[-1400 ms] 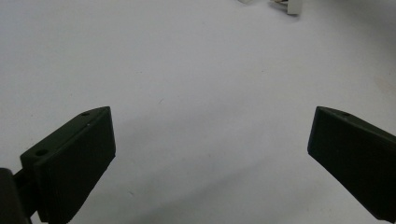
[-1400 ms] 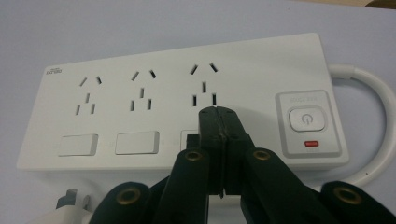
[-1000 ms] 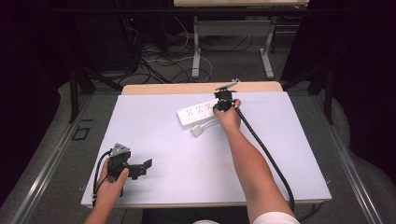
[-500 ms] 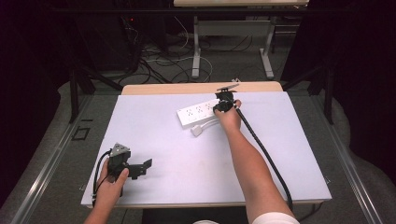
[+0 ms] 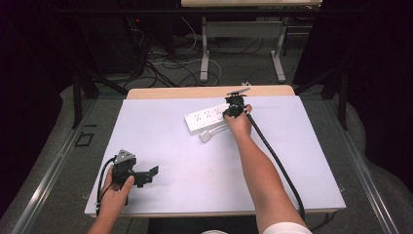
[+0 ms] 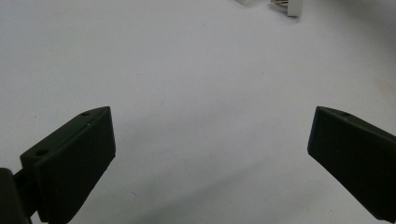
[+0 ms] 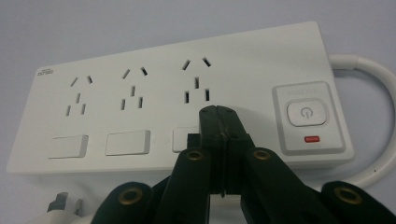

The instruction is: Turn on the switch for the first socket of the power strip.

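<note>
Table (image 5: 302,161): closed right tongs (image 7: 218,111) over power strip (image 7: 154,93).

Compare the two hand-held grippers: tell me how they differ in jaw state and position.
The left hand-held gripper has its jaws spread wide over bare table near the person; the right hand-held gripper has its jaws closed together, empty, tips at the power strip on the far side. Both are black, two-jawed and held in a hand.
</note>
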A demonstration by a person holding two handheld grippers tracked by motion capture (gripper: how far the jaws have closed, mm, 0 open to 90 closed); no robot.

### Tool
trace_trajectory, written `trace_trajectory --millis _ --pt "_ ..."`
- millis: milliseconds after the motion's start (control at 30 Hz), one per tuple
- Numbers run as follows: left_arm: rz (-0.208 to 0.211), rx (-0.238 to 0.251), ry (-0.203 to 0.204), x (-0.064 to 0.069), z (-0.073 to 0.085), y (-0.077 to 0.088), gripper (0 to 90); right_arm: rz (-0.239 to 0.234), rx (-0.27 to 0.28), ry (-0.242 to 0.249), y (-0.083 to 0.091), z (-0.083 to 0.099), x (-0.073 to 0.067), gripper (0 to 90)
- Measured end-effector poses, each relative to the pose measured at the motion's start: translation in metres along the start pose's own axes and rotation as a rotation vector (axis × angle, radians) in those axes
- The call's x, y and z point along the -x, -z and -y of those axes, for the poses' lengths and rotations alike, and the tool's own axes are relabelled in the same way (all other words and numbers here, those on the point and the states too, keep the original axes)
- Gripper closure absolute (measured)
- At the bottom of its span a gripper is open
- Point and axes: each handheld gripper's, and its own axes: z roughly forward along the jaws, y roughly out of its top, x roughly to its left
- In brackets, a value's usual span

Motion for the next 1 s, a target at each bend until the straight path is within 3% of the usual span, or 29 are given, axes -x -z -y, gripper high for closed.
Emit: trace_trajectory --millis 233,1000 --pt "0.007 -0.014 -0.013 -0.001 -0.001 0.001 0.7 -0.009 0.005 -0.011 0.0 0.0 0.0 90.0" --pt "0.003 0.0 -0.007 0.001 -0.001 -0.002 0.7 0.016 -0.029 0.033 0.011 -0.004 0.003 90.0"
